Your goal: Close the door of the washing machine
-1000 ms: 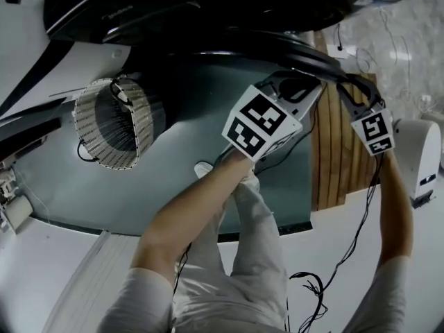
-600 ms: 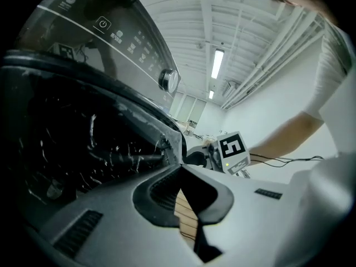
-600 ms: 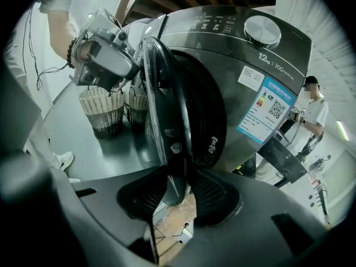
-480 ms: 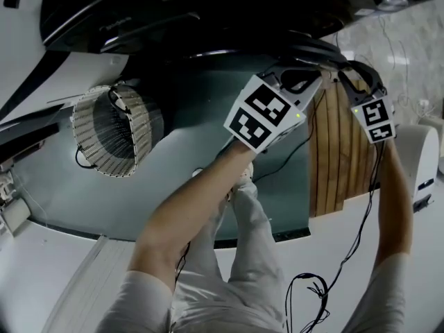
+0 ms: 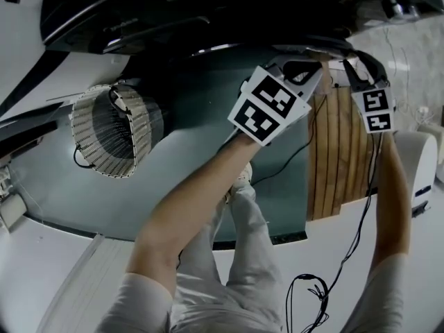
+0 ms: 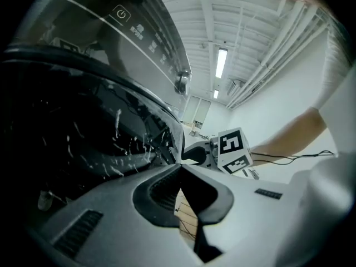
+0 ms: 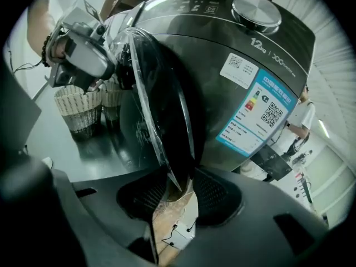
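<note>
Teal floor point(image 5: 55, 186) underlies the ajar door point(image 7: 167, 110), edge upright between just-opened jaws of right gripper point(image 7: 177, 193); left gripper point(image 6: 181, 174) closed.

Readable marks on the washing machine point(image 7: 233, 93)
You can read "12kg" point(image 7: 261, 42) on its side above a blue label point(image 7: 257, 113) carrying a QR code; a power symbol point(image 6: 121, 14) marks the control panel point(image 6: 146, 33); smaller print is illegible.

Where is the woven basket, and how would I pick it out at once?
Start at the dark washing machine along the top of the head view; in front of it lies a dark green floor mat. On that mat, left of the person's left arm, stands the basket: the only pale, round, woven thing there, dark inside.
</note>
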{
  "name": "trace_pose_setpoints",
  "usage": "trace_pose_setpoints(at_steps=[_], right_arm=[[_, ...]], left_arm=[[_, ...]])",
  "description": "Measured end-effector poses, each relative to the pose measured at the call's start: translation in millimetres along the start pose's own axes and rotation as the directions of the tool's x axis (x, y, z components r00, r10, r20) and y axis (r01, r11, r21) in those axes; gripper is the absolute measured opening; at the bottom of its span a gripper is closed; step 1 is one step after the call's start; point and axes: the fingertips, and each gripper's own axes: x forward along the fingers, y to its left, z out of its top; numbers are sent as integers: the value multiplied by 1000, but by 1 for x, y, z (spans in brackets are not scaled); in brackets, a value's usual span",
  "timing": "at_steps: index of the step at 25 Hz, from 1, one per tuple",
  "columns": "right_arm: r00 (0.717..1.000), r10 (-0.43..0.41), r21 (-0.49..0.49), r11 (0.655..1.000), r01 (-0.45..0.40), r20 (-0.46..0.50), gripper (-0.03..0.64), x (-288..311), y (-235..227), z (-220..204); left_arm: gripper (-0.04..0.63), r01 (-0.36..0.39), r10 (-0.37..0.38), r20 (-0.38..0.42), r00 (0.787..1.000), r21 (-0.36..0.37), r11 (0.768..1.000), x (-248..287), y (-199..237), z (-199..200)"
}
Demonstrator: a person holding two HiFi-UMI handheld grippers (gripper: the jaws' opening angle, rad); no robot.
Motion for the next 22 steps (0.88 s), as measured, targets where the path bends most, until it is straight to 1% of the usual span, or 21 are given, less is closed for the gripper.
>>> trace_pose_setpoints(at_steps=[2,4,8,14,18,20,22], right_arm=[[999,-50,39,998,50,0,140,4,-6,3],[997,-77,50,996,76,-1,140,7,-9,5],[996,-84,47,995,85,-16,140,7,-10,5],[995,-86,58,994,90,-59,143,11,-10,6],[991,-102,77,991,109,-87,143,16,-13,8],[989,-114,82,989,122,-96,144,18,-15,10],[988,-126,79,988,133,-86,144,18,-15,9]], left_arm=[[2,-12,12,8,1000,-6,1000,-1,6,3],[2,-15,15,9,1000,0,1000,-2,8,4],[2,-15,15,10,1000,18,1000,-2,9,4],[2,-13,13,19,1000,6,1000,0,11,3],[2,-22,23,-12,1000,62,998,2,15,0],[2,-20,22,-19,1000,60,998,3,16,0],[2,-10,12,-29,999,61,998,2,15,0]])
